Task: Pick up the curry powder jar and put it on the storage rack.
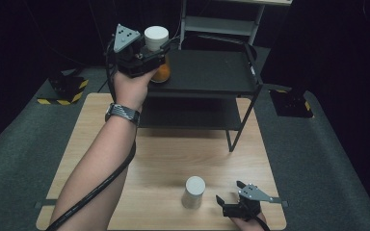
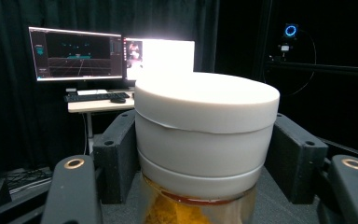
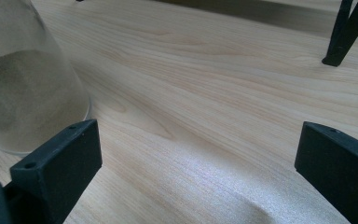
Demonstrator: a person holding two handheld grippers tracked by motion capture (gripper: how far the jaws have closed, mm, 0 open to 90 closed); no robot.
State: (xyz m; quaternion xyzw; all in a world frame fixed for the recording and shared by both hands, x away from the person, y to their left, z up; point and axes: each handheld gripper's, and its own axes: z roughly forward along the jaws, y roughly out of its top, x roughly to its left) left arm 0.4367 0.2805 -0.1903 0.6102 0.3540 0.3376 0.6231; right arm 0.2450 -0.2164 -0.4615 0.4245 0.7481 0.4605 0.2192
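A jar with a white lid [image 1: 156, 36] and orange contents stands at the left end of the black shelf's top tier [image 1: 207, 72]. My left gripper [image 1: 156, 50] is shut on it, held from the near side by a hand with a wristwatch. In the left gripper view the black jaws press on both sides of that jar [image 2: 205, 135], just under its lid. A second white-lidded jar [image 1: 193, 191] with pale sandy contents stands on the wooden table [image 1: 173, 154] near the front edge. Just right of it my right gripper [image 1: 229, 191] rests open, nothing between its fingers [image 3: 56, 168]; the glass jar [image 3: 23, 93] is off to the left.
The black two-tier shelf stands on the table's far half, its front leg [image 3: 345, 32] reaching down to the wood. A grey floor mat [image 1: 318, 159] surrounds the table. Behind, monitors [image 2: 77, 53] and a keyboard sit on a desk.
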